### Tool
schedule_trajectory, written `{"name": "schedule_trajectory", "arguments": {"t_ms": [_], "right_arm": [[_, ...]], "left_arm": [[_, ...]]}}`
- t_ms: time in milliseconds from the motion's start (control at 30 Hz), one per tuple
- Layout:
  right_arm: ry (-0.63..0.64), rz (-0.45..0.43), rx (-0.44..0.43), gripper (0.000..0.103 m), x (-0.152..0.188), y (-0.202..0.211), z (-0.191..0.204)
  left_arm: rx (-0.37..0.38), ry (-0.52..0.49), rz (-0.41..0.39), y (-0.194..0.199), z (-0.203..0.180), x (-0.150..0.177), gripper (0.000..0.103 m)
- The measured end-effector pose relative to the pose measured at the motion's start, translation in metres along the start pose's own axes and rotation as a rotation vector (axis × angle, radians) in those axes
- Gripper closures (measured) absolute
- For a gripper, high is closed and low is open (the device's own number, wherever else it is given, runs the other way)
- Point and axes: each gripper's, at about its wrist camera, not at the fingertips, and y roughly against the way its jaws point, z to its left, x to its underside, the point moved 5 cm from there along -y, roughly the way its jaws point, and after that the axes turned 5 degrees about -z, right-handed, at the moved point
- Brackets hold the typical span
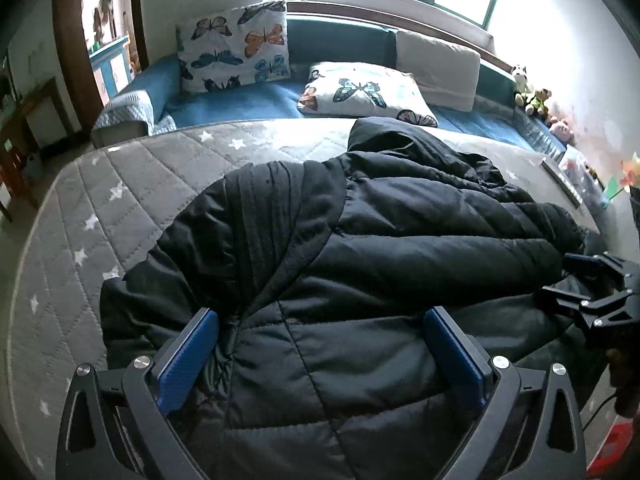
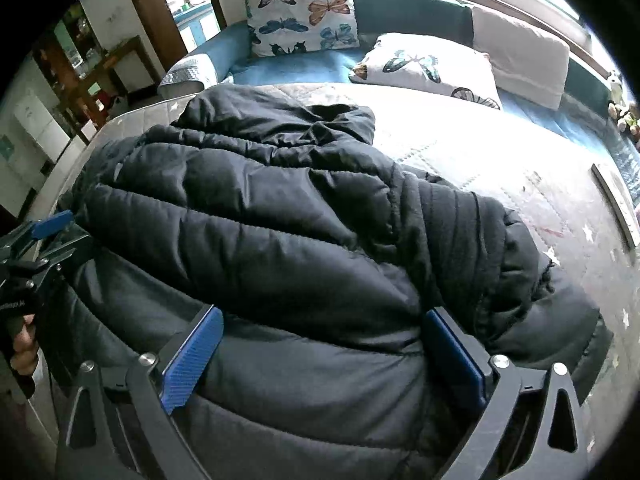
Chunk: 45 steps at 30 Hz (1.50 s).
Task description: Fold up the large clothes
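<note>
Black puffer jacket (image 1: 360,240) lies bunched mid-mattress (image 1: 120,184). Left tongs (image 1: 320,344) and right tongs (image 2: 320,344) both spread, hovering at near hem; next, pinch hem, fold toward hood.

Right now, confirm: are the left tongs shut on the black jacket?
No. The left tongs stand wide open, blue pads apart, over the black jacket.

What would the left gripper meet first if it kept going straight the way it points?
Most likely the black puffer jacket: its quilted fabric fills the space between and ahead of the open left gripper. Whether the fingers already touch it is unclear.
</note>
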Motion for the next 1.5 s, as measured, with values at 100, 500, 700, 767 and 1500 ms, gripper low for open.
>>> {"name": "schedule_trajectory", "arguments": {"t_ms": [100,500,700,767,1500], "right_arm": [[0.023,0.002,0.01,0.0,-0.002,0.002,0.002],[0.085,-0.038,-0.057,0.0,-0.058,-0.008,0.052],[0.068,0.051,-0.035,0.0,-0.054,-0.052,0.054],[0.053,0.067,-0.039,0.0,-0.052,-0.059,0.051],[-0.101,-0.095,-0.012,0.0,0.016,0.085,-0.064]], "left_arm": [[-0.015,-0.011,-0.003,-0.004,0.0,0.003,0.0],[-0.019,-0.018,-0.018,-0.007,-0.005,0.006,0.0],[-0.033,-0.042,-0.026,-0.006,-0.007,0.007,0.0],[-0.039,-0.05,-0.03,-0.008,-0.008,0.007,0.0],[-0.102,0.145,-0.096,0.08,0.086,0.041,0.0]]}}
